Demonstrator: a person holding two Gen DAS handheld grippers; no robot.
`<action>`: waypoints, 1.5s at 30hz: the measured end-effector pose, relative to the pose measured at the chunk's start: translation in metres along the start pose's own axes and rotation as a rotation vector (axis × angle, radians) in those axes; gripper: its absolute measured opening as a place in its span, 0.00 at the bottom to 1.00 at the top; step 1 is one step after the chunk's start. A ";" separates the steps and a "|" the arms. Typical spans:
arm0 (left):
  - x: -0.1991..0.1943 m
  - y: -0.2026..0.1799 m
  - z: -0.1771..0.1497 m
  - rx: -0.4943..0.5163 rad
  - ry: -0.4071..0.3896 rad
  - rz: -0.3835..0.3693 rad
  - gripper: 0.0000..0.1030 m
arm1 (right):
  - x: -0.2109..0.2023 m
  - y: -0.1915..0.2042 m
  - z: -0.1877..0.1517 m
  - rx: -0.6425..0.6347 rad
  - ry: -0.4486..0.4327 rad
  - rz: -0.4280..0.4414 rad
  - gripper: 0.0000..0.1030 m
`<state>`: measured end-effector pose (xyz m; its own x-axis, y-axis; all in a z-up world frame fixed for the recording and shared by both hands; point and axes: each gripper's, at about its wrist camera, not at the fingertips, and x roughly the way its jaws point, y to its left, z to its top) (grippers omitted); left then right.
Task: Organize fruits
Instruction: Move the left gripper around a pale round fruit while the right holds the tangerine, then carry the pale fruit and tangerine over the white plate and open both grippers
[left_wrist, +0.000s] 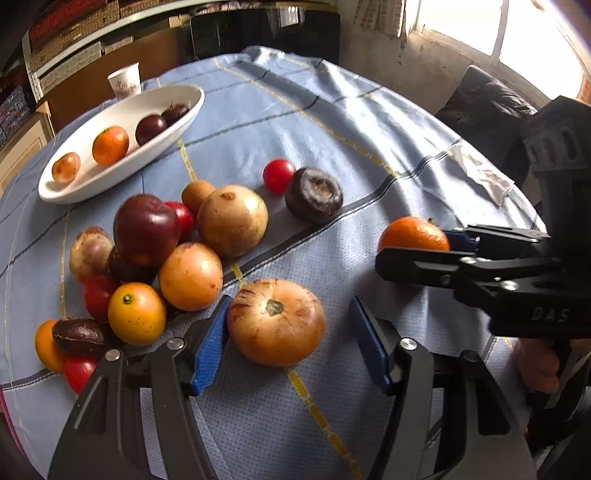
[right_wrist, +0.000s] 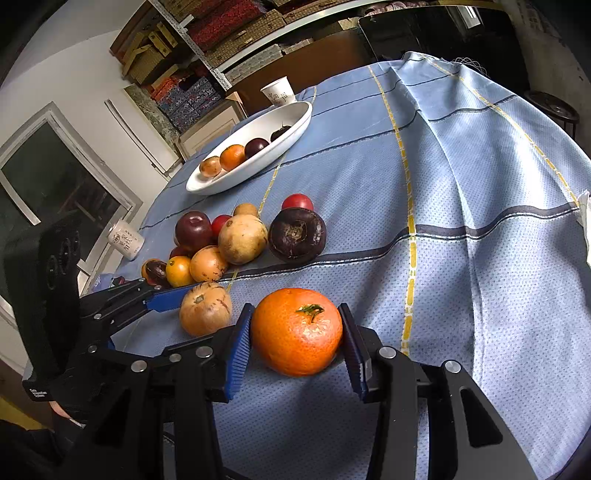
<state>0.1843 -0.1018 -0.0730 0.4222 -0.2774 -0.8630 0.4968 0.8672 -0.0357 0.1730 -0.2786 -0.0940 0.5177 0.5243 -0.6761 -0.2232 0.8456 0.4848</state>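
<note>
right gripper (right_wrist: 297, 341) clamps orange (right_wrist: 297, 330); left gripper (left_wrist: 288, 347) straddles tan fruit (left_wrist: 275, 321).

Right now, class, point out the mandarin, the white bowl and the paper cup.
mandarin (right_wrist: 297, 330), right wrist view, middle of its peel.
white bowl (right_wrist: 295, 127), right wrist view, its far wall.
paper cup (left_wrist: 125, 81), left wrist view, its side.

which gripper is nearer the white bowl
Left, though neither is close. The left gripper straddles a tan fruit just past the fruit pile from the white bowl. The right gripper, shut on the orange, sits farther out.
</note>
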 end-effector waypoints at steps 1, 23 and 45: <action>0.002 0.000 0.000 -0.002 0.008 0.001 0.61 | 0.000 0.000 0.000 0.000 0.000 0.000 0.44; -0.010 0.012 -0.007 -0.064 -0.037 -0.034 0.44 | 0.003 0.004 -0.002 -0.017 0.007 -0.023 0.45; -0.088 0.194 0.069 -0.297 -0.280 0.232 0.43 | 0.067 0.108 0.136 -0.218 -0.028 -0.042 0.44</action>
<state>0.2955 0.0624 0.0304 0.7054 -0.1276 -0.6972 0.1437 0.9890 -0.0356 0.2955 -0.1664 -0.0116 0.5521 0.4877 -0.6762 -0.3728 0.8699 0.3231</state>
